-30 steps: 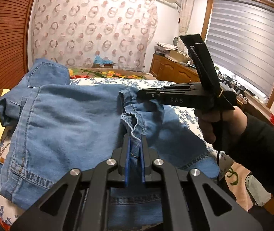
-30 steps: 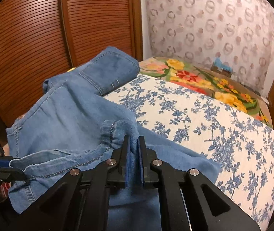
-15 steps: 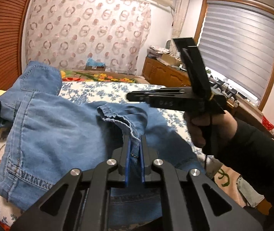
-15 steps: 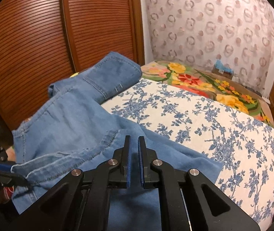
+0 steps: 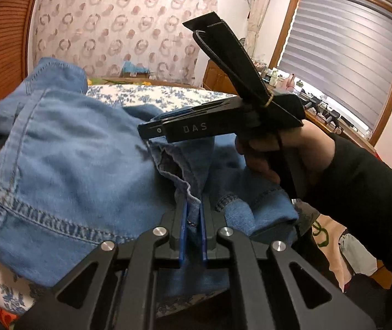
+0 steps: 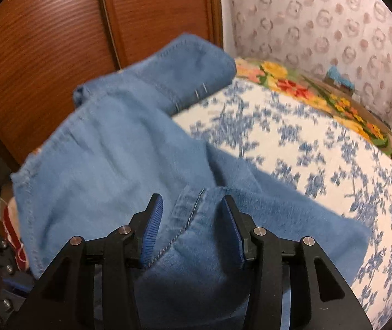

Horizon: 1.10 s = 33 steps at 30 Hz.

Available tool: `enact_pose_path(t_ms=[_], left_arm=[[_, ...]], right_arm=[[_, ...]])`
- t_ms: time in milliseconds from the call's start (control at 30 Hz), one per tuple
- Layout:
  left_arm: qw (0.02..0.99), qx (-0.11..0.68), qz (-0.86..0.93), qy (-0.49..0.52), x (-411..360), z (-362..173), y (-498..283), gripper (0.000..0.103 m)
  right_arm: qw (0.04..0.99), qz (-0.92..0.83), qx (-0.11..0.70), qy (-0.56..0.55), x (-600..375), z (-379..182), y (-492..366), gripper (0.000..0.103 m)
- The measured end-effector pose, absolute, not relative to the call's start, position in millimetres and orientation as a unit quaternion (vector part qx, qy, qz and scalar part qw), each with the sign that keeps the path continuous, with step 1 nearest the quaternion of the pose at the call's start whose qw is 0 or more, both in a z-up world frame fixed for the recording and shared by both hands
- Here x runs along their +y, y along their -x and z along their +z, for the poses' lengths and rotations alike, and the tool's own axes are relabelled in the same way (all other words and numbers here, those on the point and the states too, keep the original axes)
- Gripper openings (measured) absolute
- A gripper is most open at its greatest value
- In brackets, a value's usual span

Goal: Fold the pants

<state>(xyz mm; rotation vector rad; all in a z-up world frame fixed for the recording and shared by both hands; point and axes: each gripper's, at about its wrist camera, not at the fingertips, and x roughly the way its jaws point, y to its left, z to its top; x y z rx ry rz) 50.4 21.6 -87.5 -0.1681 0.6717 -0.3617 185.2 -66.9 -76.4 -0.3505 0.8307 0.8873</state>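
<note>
Left claw pinches the jeans; right claw gapes over them.

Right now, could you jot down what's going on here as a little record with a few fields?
Garment: blue jeans, partly folded
Surface: bed with blue-flowered sheet
Left hand-held gripper: shut on a denim edge
Right hand-held gripper: open, a seamed denim fold between its fingers
Backdrop: wooden wardrobe doors, window blind
</note>
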Motion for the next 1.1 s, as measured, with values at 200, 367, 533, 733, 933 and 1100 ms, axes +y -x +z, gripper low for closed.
enact_pose_path(t_ms=[200,367,533,733,933,1100], left_arm=[[0.924,0.328,-0.177,0.084,21.9,-89.0,-50.3,0.005],[0.932,0.31,-0.172,0.082,27.8,-79.2,-45.8,0.004],[0.946,0.266,-0.164,0.092,41.2,-48.9,-34.5,0.004],[0.96,0.217,-0.148,0.098,73.4,-8.9,-12.8,0.004],[0.965,0.206,-0.119,0.107,105.7,-2.2,5.5,0.004],[0.962,0.236,-0.089,0.109,123.9,-26.8,6.3,0.004]], right_arm=[[0.805,0.398,0.401,0.182,-62.5,-90.9,-187.2,0.033],[0.819,0.402,0.37,0.177,-69.3,-75.5,-180.9,0.01],[0.852,0.407,0.299,0.14,-92.3,-11.1,-167.8,0.009],[0.859,0.427,0.243,0.142,-73.1,50.2,-151.0,0.009],[0.853,0.441,0.228,0.161,-21.6,64.4,-144.2,0.009],[0.842,0.447,0.24,0.184,20.0,43.9,-144.4,0.009]])
